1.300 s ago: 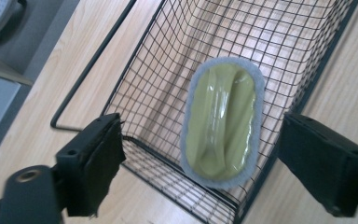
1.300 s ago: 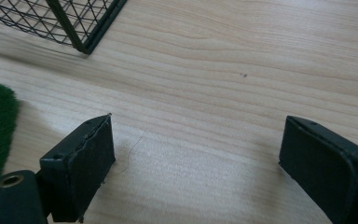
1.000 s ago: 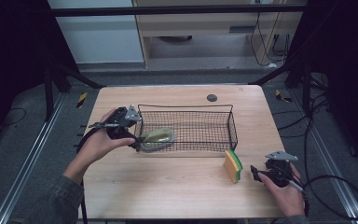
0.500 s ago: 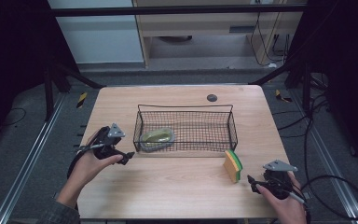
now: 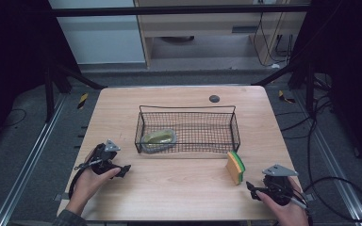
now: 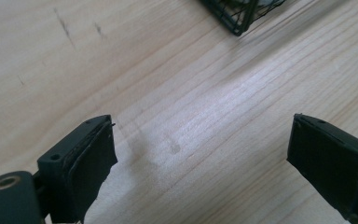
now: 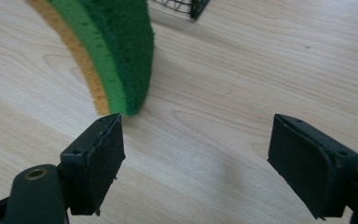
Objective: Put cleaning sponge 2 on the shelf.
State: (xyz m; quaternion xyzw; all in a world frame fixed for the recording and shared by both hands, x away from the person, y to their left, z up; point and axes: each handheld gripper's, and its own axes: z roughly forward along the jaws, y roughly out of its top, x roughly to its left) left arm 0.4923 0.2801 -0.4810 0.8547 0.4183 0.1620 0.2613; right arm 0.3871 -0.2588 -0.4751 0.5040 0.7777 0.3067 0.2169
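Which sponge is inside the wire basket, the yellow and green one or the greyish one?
The greyish-green sponge lies inside the black wire basket, at its left end. The yellow and green sponge stands on edge outside, on the table near the basket's right corner.

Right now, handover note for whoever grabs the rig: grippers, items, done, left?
Left gripper: open, empty, low over bare table near the basket's left front corner.
Right gripper: open, empty, jaws pointing at the sponge, not touching it.
Sponge: on edge on the table, outside the basket by its right front corner.
Green pad: in the basket, left end.
Done: pad looks binned.
Left: probably grasp the sponge with the right gripper and put it in the basket.
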